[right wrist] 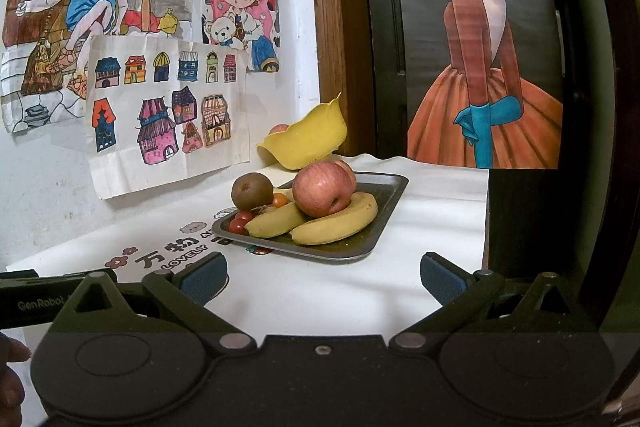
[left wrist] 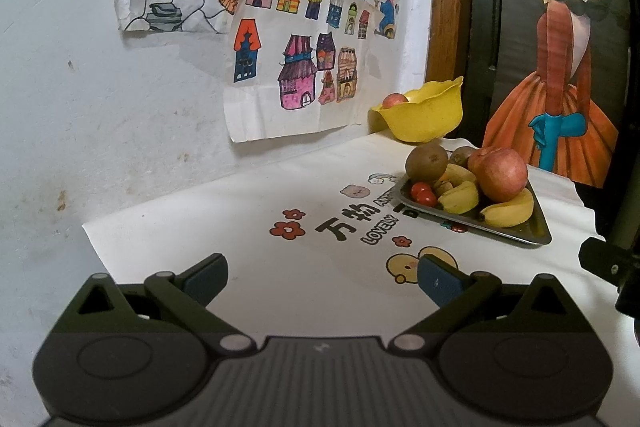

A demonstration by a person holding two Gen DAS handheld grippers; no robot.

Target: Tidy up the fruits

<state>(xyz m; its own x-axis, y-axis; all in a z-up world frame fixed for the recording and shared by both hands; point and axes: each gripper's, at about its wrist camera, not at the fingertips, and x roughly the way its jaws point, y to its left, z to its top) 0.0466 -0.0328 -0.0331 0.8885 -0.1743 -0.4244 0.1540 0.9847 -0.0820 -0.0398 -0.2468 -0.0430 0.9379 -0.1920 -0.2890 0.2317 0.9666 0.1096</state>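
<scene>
Left wrist view: the left gripper (left wrist: 322, 279) hangs low over the printed cloth (left wrist: 248, 267), its jaws spread wide with nothing between them. Ahead and to the right sits the tray (left wrist: 516, 237), heaped with an apple (left wrist: 502, 173), a kiwi (left wrist: 426, 161), bananas (left wrist: 508, 213) and small tomatoes (left wrist: 424, 193). Behind the tray, near the wall, stands the yellow bowl (left wrist: 424, 115) with one apple showing over its rim. A dark piece of the other gripper shows at the right edge.

Right wrist view: the right gripper (right wrist: 323, 277) also stands wide apart and empty, facing the tray (right wrist: 384, 223) almost square on, near its front edge but not touching it. The apple (right wrist: 320, 191) rests on top of the bananas (right wrist: 336, 223); the kiwi (right wrist: 252, 191) sits at the tray's left side, the tomatoes (right wrist: 239, 221) at its near left corner. The bowl (right wrist: 308, 141) is just behind the tray.

By my reading the sorting has barely begun: one fruit is in the bowl and the pile is untouched. The step in hand looks like an approach for a pick. The right gripper seems better placed; the top apple is the clearest target, and taking it calls for going forward and up so the jaws straddle it without rolling it off the bananas
</scene>
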